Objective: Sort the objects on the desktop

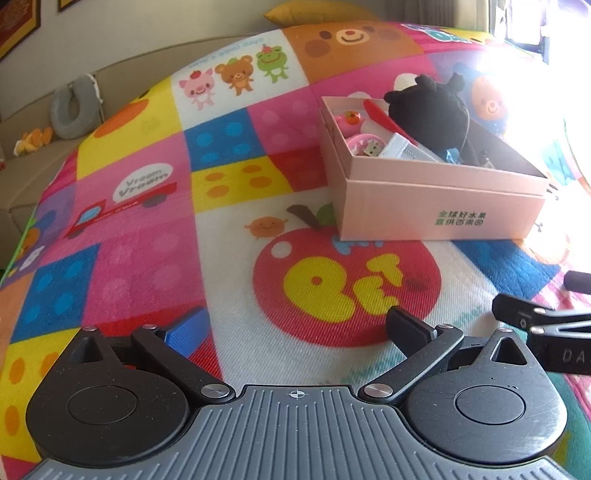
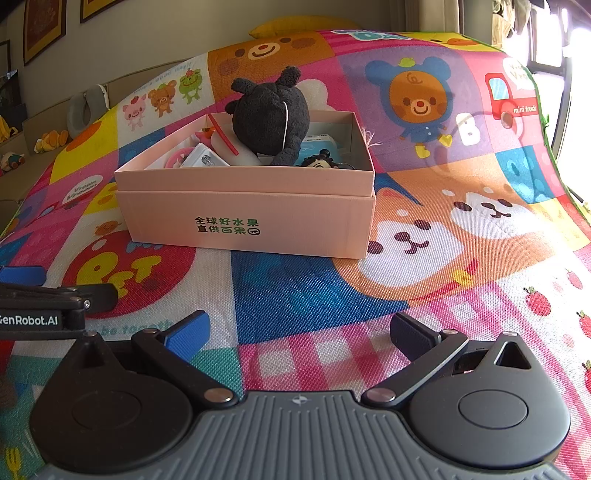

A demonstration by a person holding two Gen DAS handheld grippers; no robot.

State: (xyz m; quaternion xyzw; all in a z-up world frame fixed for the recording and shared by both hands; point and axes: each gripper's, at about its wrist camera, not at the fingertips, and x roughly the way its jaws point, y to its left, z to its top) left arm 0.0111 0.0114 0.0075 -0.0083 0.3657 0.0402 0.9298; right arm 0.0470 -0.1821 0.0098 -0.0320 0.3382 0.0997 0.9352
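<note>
A pink cardboard box (image 1: 439,206) (image 2: 243,218) with green print stands on a colourful cartoon mat. Inside it lie a black plush toy (image 1: 432,107) (image 2: 271,114), a red strip (image 1: 384,118) (image 2: 221,138), a white device (image 1: 406,149) (image 2: 201,158), pink trinkets (image 1: 352,122) (image 2: 177,157) and a small dark-haired figure (image 2: 319,160). My left gripper (image 1: 295,328) hovers open over the red apple print, short of the box. My right gripper (image 2: 301,332) is open above the blue and checked patches, in front of the box. Both are empty.
The right gripper's side pokes into the left wrist view at the right edge (image 1: 535,321); the left gripper shows at the left edge of the right wrist view (image 2: 44,306). A sofa with a grey neck pillow (image 1: 72,107) and plush toys lies beyond the mat. A yellow cushion (image 2: 295,24) sits at the far edge.
</note>
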